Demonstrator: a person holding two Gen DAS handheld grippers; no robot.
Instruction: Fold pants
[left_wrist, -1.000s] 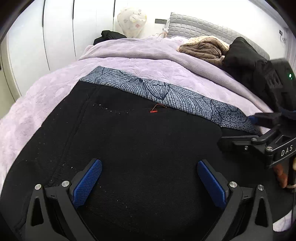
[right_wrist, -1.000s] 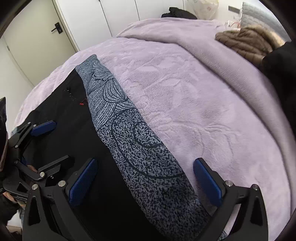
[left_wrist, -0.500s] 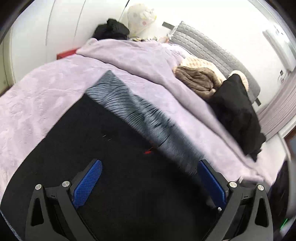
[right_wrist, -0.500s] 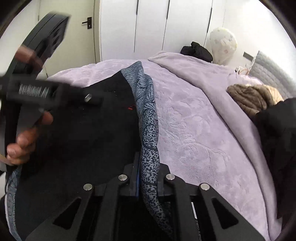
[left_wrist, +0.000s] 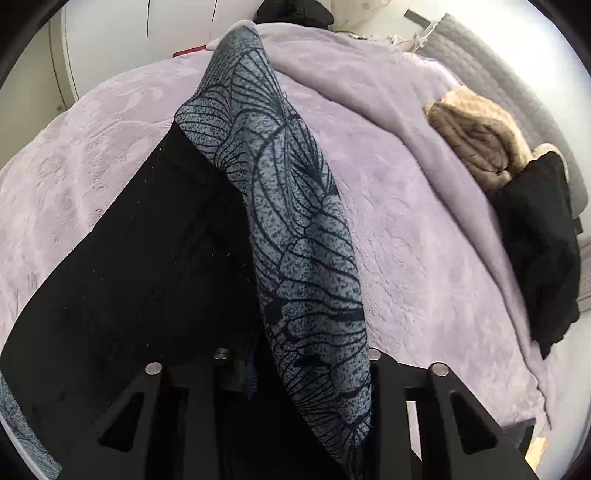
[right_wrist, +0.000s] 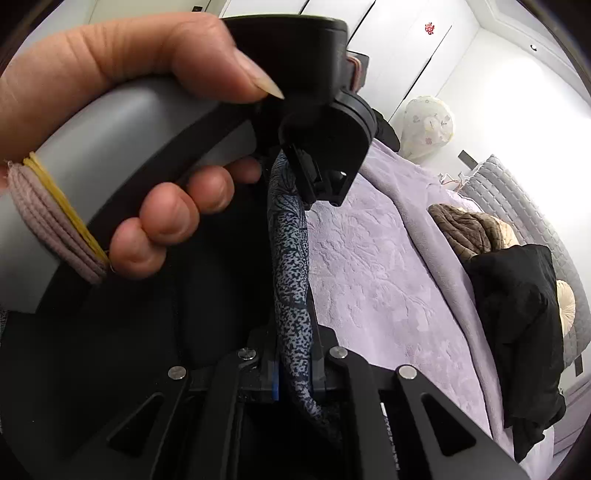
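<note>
Pants (left_wrist: 155, 280) now pinched at the patterned waistband (left_wrist: 295, 236) by both grippers — left gripper (left_wrist: 291, 365) and right gripper (right_wrist: 293, 365), wide apart a second ago, clamped on it. Lifted off the purple blanket (left_wrist: 424, 229) — fold likely starting.

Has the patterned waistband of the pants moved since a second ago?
Yes. The patterned waistband lay flat across the purple blanket; now it is lifted off it, bunched and pinched in the left gripper, running toward the wardrobe.
</note>
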